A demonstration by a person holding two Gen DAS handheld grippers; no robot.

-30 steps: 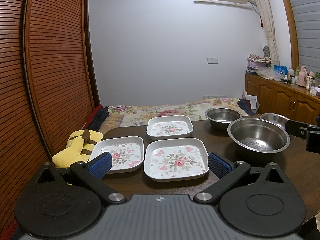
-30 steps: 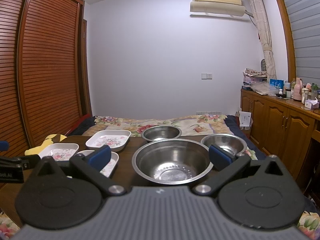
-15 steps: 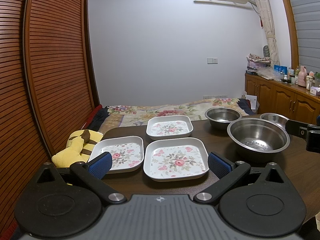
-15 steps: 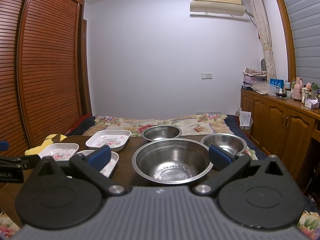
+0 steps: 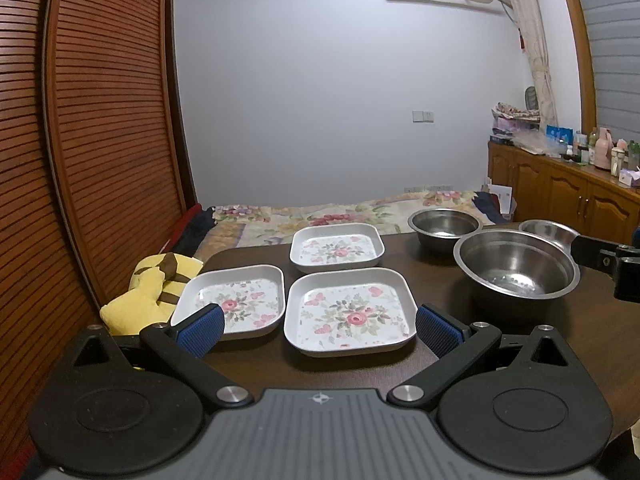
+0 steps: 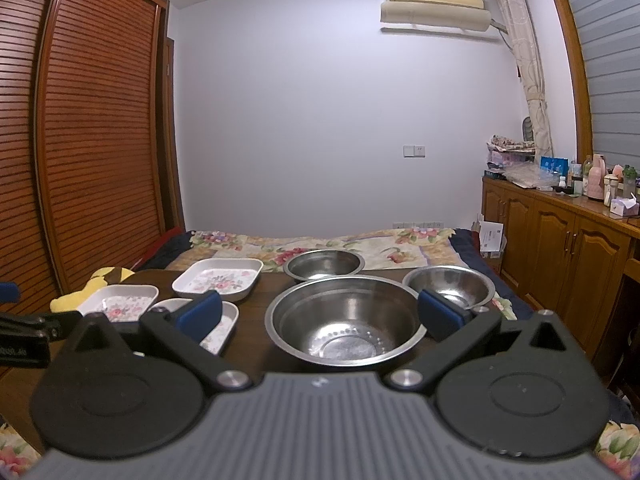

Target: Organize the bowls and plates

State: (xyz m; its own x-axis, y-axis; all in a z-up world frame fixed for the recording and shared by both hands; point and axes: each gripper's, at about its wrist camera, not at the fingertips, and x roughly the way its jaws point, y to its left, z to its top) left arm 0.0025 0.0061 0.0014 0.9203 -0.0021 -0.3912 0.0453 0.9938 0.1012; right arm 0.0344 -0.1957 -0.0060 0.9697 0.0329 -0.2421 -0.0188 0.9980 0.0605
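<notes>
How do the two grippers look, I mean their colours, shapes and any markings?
Both look alike. The left gripper and right gripper each have two black angled fingers ending in blue ribbed pads, silver pivot screws, two round black discs and a grey ribbed body bearing a small emblem. White lettering marks the side of the left gripper in the right wrist view, too small to read. No hands, sleeves or cables show.

Both wrist views sit low at the table's [image 5: 560,340] near edge, facing its far edge: the left close over the plates [image 5: 347,312], the right over the bowls [image 6: 344,320]; each shows both groups
</notes>
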